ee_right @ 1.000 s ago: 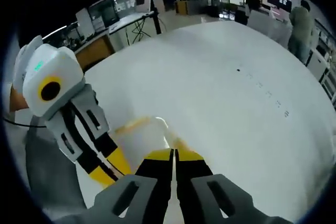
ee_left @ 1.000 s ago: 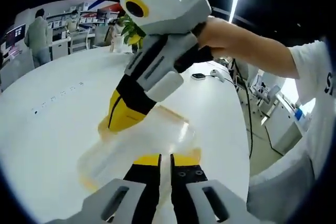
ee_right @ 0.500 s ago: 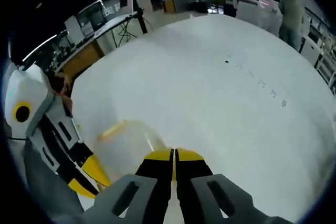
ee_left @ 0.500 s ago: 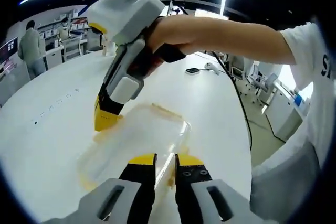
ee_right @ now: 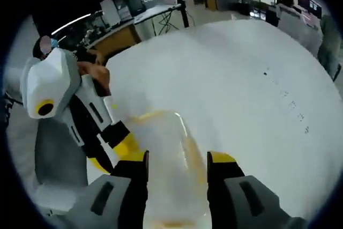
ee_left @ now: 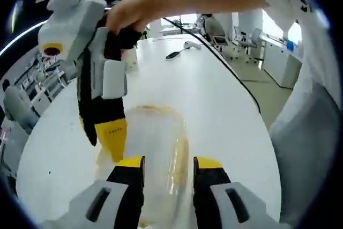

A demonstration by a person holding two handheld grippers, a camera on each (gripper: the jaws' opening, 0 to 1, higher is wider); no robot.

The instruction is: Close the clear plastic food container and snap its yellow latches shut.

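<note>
Both tongs have sprung apart from their earlier clenched state: the left tongs (ee_left: 167,165) and right tongs (ee_right: 177,162) now straddle the clear container (ee_left: 155,143). It lies on the white surface (ee_left: 225,100), its lid down.

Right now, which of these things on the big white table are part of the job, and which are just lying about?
Part of the job:
- clear food container with yellow latches
- left tongs, open astride it
- right tongs, also open astride it

Just lying about:
- dark remote-like object
- white handheld device with a black cable
- white table itself
</note>
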